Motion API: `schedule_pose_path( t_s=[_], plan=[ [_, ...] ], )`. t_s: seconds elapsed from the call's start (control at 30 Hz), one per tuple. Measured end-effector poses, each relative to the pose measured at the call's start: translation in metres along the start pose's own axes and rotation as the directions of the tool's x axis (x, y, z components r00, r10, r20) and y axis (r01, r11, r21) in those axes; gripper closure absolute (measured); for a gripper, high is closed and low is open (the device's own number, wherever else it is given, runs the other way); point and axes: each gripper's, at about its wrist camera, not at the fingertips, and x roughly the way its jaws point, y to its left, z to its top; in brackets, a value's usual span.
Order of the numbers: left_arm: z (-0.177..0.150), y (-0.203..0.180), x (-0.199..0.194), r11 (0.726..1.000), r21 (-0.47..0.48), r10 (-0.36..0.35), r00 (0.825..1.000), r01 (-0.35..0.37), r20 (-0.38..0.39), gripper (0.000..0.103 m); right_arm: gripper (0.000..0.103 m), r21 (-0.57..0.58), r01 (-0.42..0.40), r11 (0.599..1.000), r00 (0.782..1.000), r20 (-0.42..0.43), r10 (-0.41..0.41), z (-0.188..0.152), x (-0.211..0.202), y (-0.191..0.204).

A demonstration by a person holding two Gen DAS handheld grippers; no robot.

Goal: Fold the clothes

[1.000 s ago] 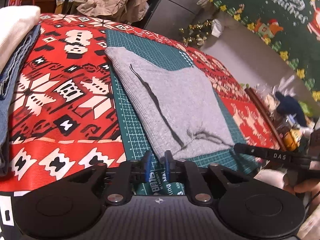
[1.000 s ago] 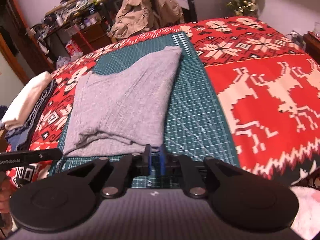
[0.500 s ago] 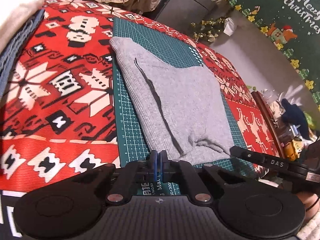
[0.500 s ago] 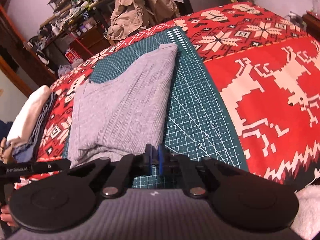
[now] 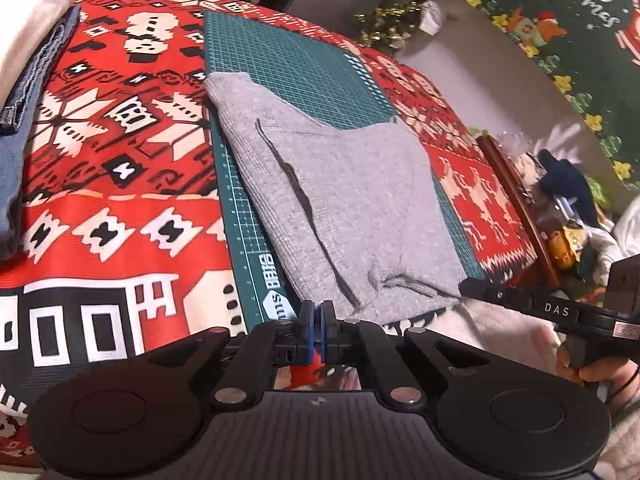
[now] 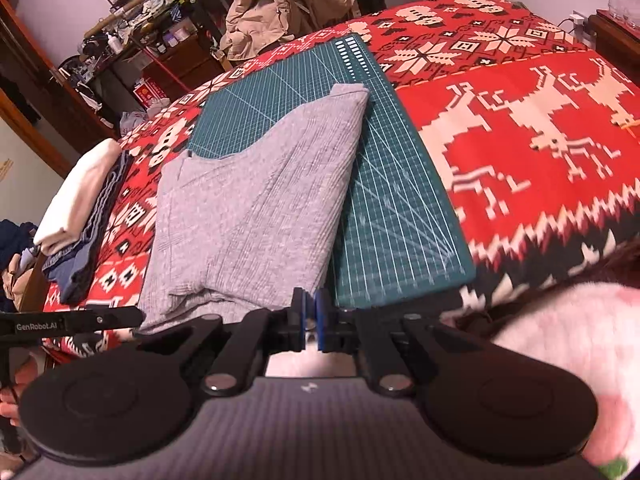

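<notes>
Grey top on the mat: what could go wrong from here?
The grey top overhangs the near edge of the green mat, so a pull could drag it off. Its near hem is bunched, so a fold may trap the wrinkle. Both the left gripper and right gripper are shut and must open first.

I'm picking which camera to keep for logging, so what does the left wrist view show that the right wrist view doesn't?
Only the left wrist view shows the green Merry Christmas banner and gold tinsel. Only the right wrist view shows the cluttered shelves and white reindeer pattern. Both show the grey garment on the green cutting mat, the folded stack, and closed blue fingertips on the left gripper and right gripper.
</notes>
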Motion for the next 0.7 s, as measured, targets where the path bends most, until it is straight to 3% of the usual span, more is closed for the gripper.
schedule_pose_path(
  t_s=[0.07,0.1,0.17,0.33,0.5,0.57,0.7],
  plan=[
    [0.0,-0.001,-0.006,1.0,0.01,0.002,0.999,-0.003,0.035,0.091,0.081,-0.004,-0.001,1.0,1.0,0.027,0.001,-0.003,-0.006,-0.002],
    [0.0,-0.003,-0.01,1.0,0.022,0.004,0.998,-0.005,0.056,0.079,0.069,-0.01,-0.003,1.0,0.999,0.04,0.003,-0.003,-0.009,-0.001],
    [0.002,-0.008,-0.018,0.998,0.056,0.021,0.994,-0.027,0.106,0.065,0.064,-0.032,0.003,0.999,0.998,0.067,-0.001,-0.001,-0.014,0.002],
    [0.015,-0.023,-0.022,0.982,0.129,0.116,0.98,-0.138,0.162,0.05,0.031,-0.109,0.048,0.993,0.994,0.101,-0.037,0.01,-0.022,0.015],
    [0.03,-0.035,-0.019,0.951,0.184,0.209,0.955,-0.248,0.21,0.042,0.009,-0.171,0.068,0.983,0.989,0.143,-0.044,0.021,-0.025,0.025],
    [0.035,-0.041,-0.017,0.931,0.206,0.254,0.939,-0.302,0.231,0.038,0.001,-0.176,0.09,0.98,0.986,0.152,-0.063,0.026,-0.024,0.027],
    [0.039,-0.056,-0.013,0.848,0.271,0.371,0.876,-0.455,0.309,0.021,0.001,-0.202,0.177,0.963,0.975,0.166,-0.145,0.034,-0.02,0.033]
  ],
)
